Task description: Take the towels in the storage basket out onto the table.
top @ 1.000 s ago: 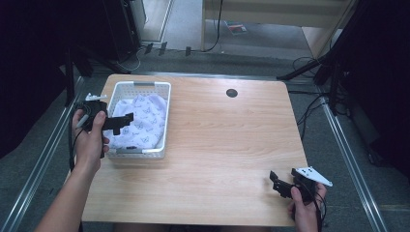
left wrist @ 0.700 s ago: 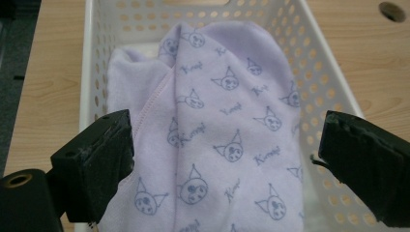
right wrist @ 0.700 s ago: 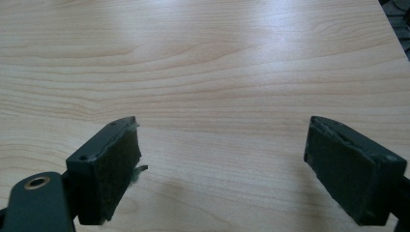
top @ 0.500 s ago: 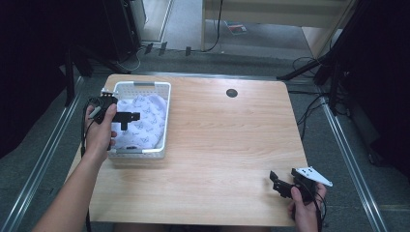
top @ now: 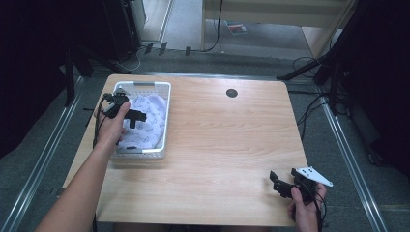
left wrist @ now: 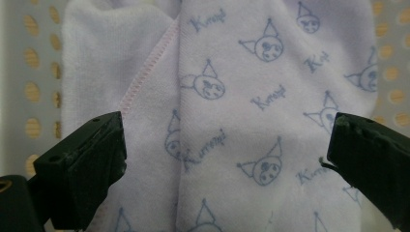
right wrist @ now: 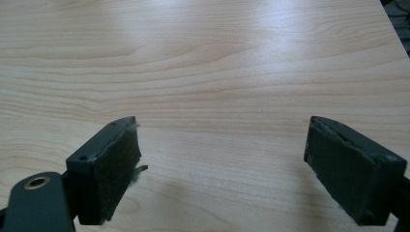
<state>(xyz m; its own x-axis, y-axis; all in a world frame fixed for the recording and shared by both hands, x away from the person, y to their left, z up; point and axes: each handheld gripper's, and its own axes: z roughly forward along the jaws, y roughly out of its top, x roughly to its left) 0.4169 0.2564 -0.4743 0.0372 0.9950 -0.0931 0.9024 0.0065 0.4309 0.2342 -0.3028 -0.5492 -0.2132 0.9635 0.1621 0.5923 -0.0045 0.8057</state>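
Left hand-held gripper (top: 137, 116) agape over towel (left wrist: 251, 96) (in basket (top: 162, 121)); right hand-held gripper (top: 276, 184) agape.

Light wooden table (top: 217, 145) — 1 white basket (top: 164, 121) at its left.

- The left black hand-held gripper (top: 134, 117) has blocky matte jaws and a thin black cable.
- The right black hand-held gripper (top: 279, 185) carries a grey three-cornered plate; a brass-ringed hole sits beside one jaw.
- Both forearms are bare.
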